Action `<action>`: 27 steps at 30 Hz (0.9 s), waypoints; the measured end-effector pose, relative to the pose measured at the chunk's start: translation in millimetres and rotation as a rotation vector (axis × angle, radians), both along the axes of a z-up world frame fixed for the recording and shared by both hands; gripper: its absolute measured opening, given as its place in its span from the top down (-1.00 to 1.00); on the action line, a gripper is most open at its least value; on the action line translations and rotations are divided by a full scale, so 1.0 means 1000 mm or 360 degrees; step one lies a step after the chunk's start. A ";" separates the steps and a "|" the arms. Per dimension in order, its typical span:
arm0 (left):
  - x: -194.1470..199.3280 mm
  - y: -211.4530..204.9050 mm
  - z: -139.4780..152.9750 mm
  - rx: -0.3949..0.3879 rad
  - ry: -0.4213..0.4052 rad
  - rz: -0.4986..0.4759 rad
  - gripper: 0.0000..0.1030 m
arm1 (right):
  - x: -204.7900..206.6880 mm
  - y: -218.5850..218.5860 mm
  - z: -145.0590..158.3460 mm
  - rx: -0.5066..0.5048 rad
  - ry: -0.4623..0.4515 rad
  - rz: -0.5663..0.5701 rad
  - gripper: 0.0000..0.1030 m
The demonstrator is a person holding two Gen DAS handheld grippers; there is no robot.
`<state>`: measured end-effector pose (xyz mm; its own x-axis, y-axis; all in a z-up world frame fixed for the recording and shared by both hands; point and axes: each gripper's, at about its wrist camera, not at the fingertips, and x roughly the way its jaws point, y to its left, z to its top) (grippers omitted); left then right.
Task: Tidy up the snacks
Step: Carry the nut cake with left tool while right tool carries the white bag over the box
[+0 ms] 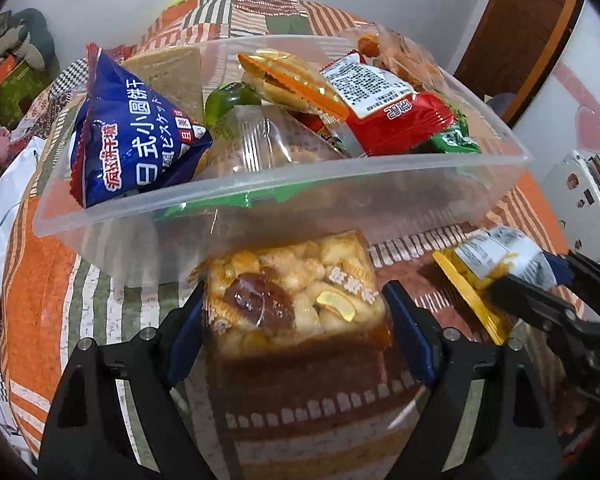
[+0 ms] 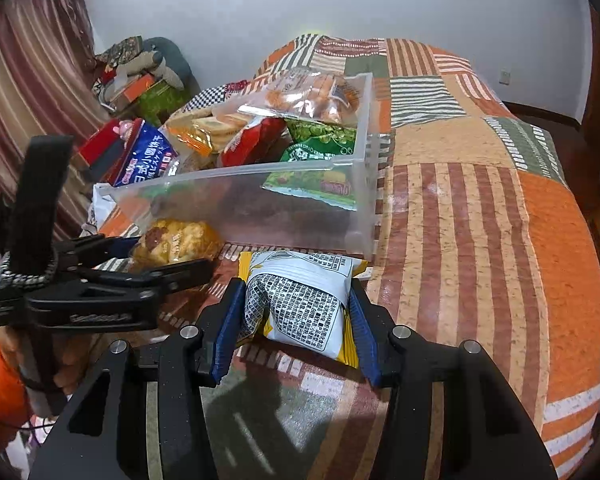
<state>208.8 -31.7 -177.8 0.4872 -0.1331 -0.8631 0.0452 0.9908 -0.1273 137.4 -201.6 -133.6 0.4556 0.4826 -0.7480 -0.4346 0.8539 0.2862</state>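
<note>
My left gripper [image 1: 296, 304] is shut on a clear-wrapped nut and puffed-rice cake [image 1: 296, 292], held just in front of the clear plastic bin [image 1: 260, 188]. The cake also shows in the right wrist view [image 2: 172, 242]. My right gripper [image 2: 296, 308] is shut on a yellow and white snack packet [image 2: 300, 300], low over the bedspread before the bin [image 2: 300, 208]. That packet shows at right in the left wrist view [image 1: 488, 264]. The bin holds a blue biscuit bag [image 1: 140, 136], a red packet [image 1: 388, 116], green packets [image 2: 320, 152] and cracker packs [image 2: 300, 94].
The bin stands on a bed with an orange, green and brown striped patchwork cover [image 2: 480, 220]. A white box with stickers [image 1: 588, 204] lies to the right. Clutter and a stuffed toy [image 2: 148, 68] sit by the curtain [image 2: 28, 80] at far left.
</note>
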 end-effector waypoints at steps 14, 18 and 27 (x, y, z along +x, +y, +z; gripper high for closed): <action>-0.033 0.017 0.006 -0.0048 -0.0062 -0.0039 -0.50 | -0.006 0.002 0.012 0.0033 -0.0059 -0.0008 0.10; -0.041 0.024 0.018 -0.0063 -0.0088 -0.0026 -0.50 | -0.006 0.002 0.021 0.0053 -0.0092 -0.0003 0.10; -0.053 0.039 0.055 -0.0018 -0.0236 0.0008 -0.50 | -0.008 0.007 0.050 0.0109 -0.0214 0.0009 0.09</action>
